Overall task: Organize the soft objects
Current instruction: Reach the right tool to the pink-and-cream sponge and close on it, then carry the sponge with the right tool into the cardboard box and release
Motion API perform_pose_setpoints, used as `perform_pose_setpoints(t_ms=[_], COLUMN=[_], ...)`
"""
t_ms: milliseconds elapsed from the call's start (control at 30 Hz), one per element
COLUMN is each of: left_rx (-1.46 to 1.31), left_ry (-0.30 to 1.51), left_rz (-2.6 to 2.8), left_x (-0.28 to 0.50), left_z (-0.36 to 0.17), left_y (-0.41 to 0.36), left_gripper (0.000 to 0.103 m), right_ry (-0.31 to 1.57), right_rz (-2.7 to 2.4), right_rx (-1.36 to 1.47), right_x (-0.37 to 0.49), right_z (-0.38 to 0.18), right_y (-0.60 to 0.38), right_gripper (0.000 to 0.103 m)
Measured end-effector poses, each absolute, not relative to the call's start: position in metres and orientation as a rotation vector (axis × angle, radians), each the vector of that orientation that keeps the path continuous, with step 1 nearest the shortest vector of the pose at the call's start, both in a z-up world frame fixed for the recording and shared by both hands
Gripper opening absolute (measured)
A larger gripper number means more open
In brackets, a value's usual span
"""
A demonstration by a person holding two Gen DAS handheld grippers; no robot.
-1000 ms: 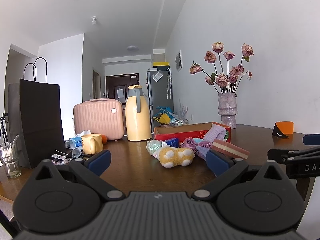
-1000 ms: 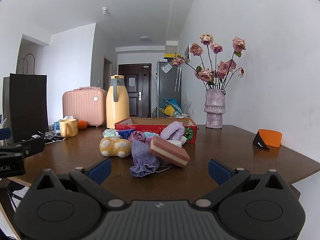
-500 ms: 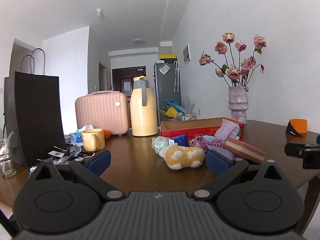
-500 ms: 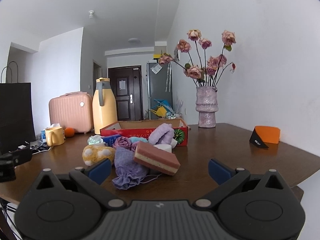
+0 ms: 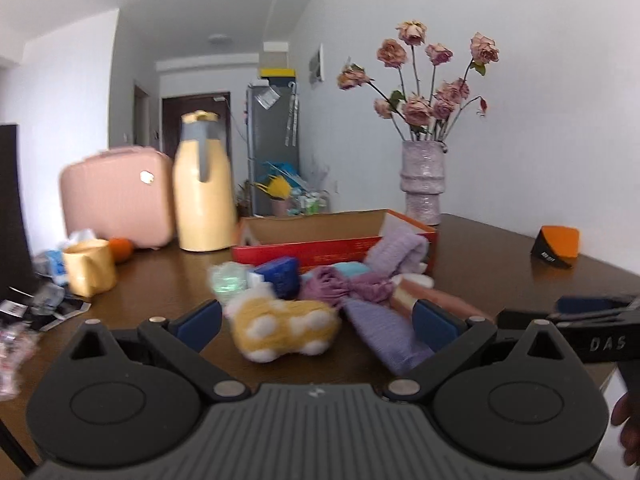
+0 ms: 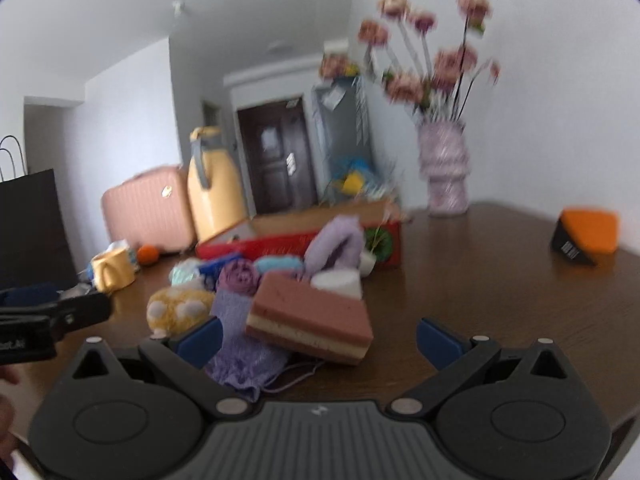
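Plush toy [image 5: 282, 326] between left fingers [image 5: 199, 320]

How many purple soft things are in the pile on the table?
3: a lilac roll leaning on the red box, a darker purple bundle mid-pile, and a lavender cloth in front, partly under the striped sponge. More may be hidden underneath.
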State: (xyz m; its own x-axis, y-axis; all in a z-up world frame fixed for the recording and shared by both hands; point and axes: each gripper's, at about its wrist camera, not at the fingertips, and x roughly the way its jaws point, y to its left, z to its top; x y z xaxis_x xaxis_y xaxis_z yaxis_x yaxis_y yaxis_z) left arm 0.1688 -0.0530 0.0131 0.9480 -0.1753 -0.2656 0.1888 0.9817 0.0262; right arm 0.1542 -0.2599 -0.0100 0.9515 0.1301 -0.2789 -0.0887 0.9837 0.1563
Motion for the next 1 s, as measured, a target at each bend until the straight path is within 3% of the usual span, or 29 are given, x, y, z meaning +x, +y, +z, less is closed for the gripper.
perform_pose_setpoints(t_ms=[100,167,233,367,433,500,800,833,867,1000], left_rx=[0.019,0.005,0.002,-0.016,-0.037,-0.039,-0.121,-0.132,-0.145,-0.173], left_ry=[0.318,0.340,0.359,0.439,0.468,0.497,0.568,0.570,0.569,0.521], left_rz=[-0.242,-0.262,-0.281,-0.343,-0.368,-0.374,-0.373,-0.377,-0.375,-0.379], left_x=[0.192,0.206,0.218,0.244,0.252,0.258,0.270,0.270,0.270,0.260], left_z=[0.014,0.014,0.014,0.009,0.006,0.003,-0.005,-0.004,-0.003,0.008], left_y=[-0.070,-0.082,-0.092,-0.110,-0.115,-0.120,-0.112,-0.110,-0.108,-0.101], left_gripper=[0.103,0.096,0.069,0.050,0.039,0.037,0.033,0.032,0.030,0.026], right_ry=[0.358,0.387,0.410,0.468,0.513,0.546,0.608,0.613,0.620,0.627], right_rz=[0.172,0.177,0.165,0.163,0.198,0.228,0.308,0.315,0.321,0.348], right_rx=[0.191,0.213,0.194,0.237,0.301,0.360,0.551,0.578,0.610,0.672], right_x=[0.176,0.190,0.205,0.236,0.253,0.266,0.294,0.296,0.298,0.295], right_z=[-0.013,-0.014,-0.014,-0.015,-0.019,-0.024,-0.045,-0.048,-0.051,-0.049], right_y=[-0.275,-0.287,-0.293,-0.304,-0.311,-0.317,-0.329,-0.331,-0.333,-0.335], right_gripper=[0.103,0.103,0.098,0.058,0.047,0.043,0.044,0.042,0.032,0.031])
